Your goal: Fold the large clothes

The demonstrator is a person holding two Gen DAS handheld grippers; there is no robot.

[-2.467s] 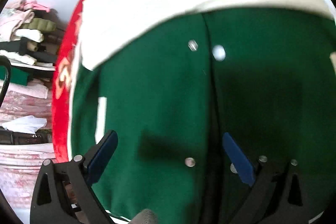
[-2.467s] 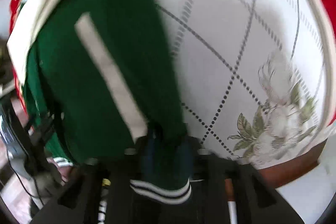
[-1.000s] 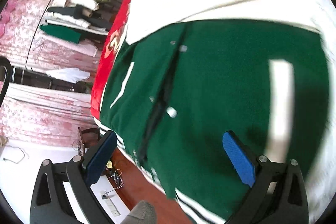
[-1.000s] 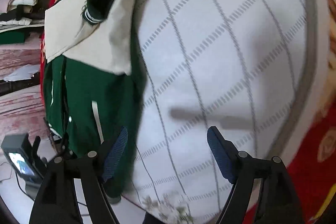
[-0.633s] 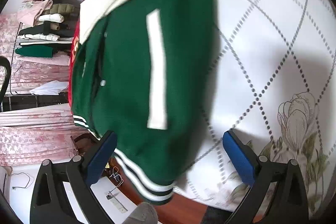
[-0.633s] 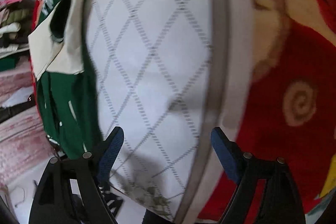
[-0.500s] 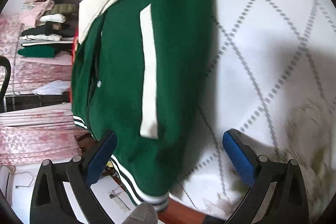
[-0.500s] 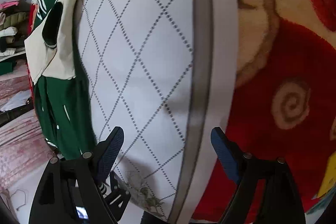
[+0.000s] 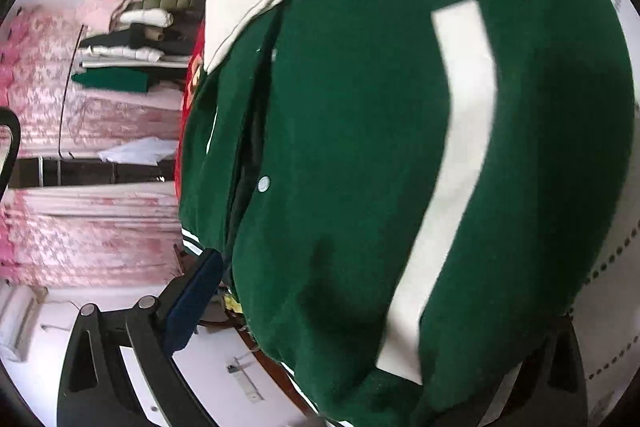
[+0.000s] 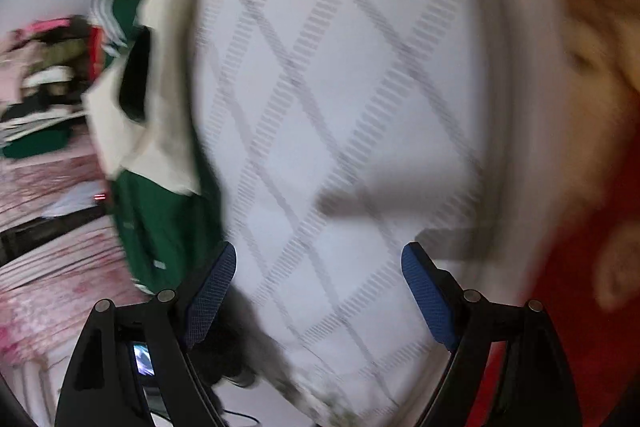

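A green varsity jacket (image 9: 360, 147) with cream sleeves and a white pocket stripe (image 9: 452, 163) lies on a white quilted bedspread (image 10: 340, 107). In the left wrist view it fills the frame, and its hem lies over my left gripper (image 9: 360, 311). The jaws stand wide apart; the left blue pad (image 9: 192, 303) shows, and the right finger is hidden under the cloth. My right gripper (image 10: 318, 291) is open and empty over the bare bedspread, to the right of the jacket (image 10: 168, 219).
A red patterned blanket (image 10: 580, 267) lies at the bed's right side. A stack of folded clothes (image 9: 132, 39) sits on a shelf at the left, above pink fabric (image 9: 80, 227). The floor and the bed's wooden edge (image 9: 264, 363) are below.
My left gripper has moved in close to the jacket, whose hem now covers the right finger. My right gripper has swung back left over the bedspread. Both stay open.
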